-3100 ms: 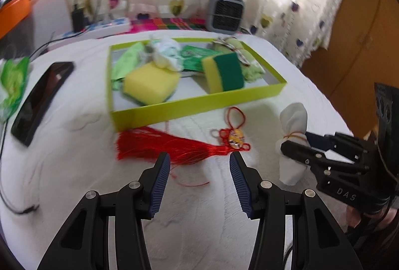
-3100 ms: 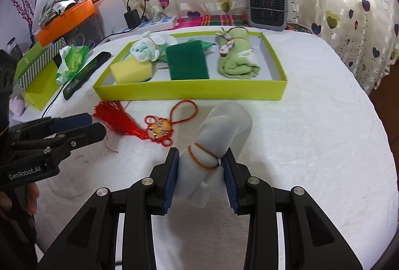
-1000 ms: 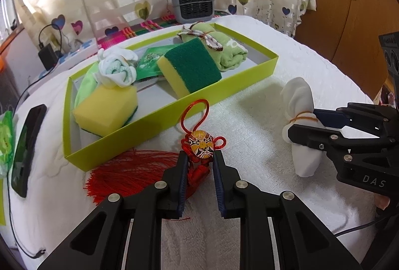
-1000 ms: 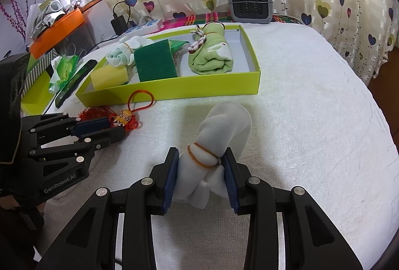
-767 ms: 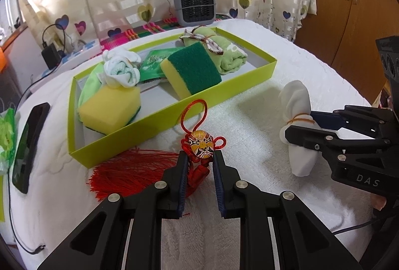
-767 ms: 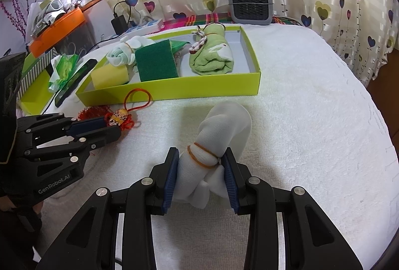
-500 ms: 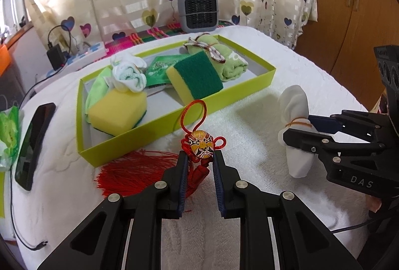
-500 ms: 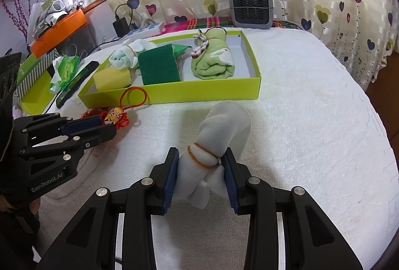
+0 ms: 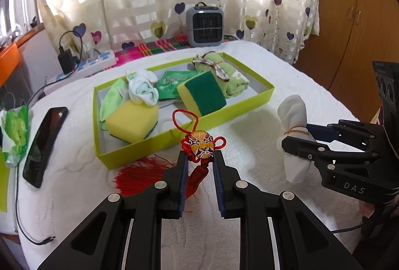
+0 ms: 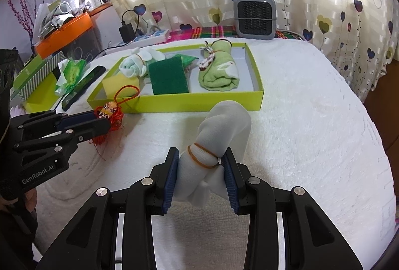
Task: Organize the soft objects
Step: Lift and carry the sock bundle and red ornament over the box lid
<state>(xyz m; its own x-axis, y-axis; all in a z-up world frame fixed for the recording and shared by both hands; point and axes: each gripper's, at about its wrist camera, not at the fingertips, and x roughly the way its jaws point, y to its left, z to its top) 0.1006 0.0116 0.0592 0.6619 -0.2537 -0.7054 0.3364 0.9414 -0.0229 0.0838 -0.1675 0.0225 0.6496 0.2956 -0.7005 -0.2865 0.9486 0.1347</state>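
Note:
My left gripper (image 9: 200,158) is shut on a red tassel charm with a painted mask face (image 9: 201,144) and holds it above the white cloth, its tassel (image 9: 139,174) trailing down on the cloth. It also shows in the right wrist view (image 10: 109,111). My right gripper (image 10: 200,163) is shut on a white rolled sock bound with an orange band (image 10: 219,130), also seen in the left wrist view (image 9: 294,125). The lime tray (image 9: 224,118) ahead holds a yellow sponge (image 9: 132,121), a green-topped sponge (image 9: 203,93), a rolled green towel (image 9: 224,73) and a white sock (image 9: 142,90).
A black phone (image 9: 45,143) and a green packet (image 9: 16,133) lie left of the tray. A grey heater (image 9: 204,27) and a power strip (image 9: 82,68) stand at the back. A wooden cupboard (image 9: 361,33) is on the right. An orange shelf (image 10: 64,31) is at far left.
My left gripper closed on the tassel charm and has lifted it, rising and drawing back from the tray. The right gripper keeps its hold on the white sock.

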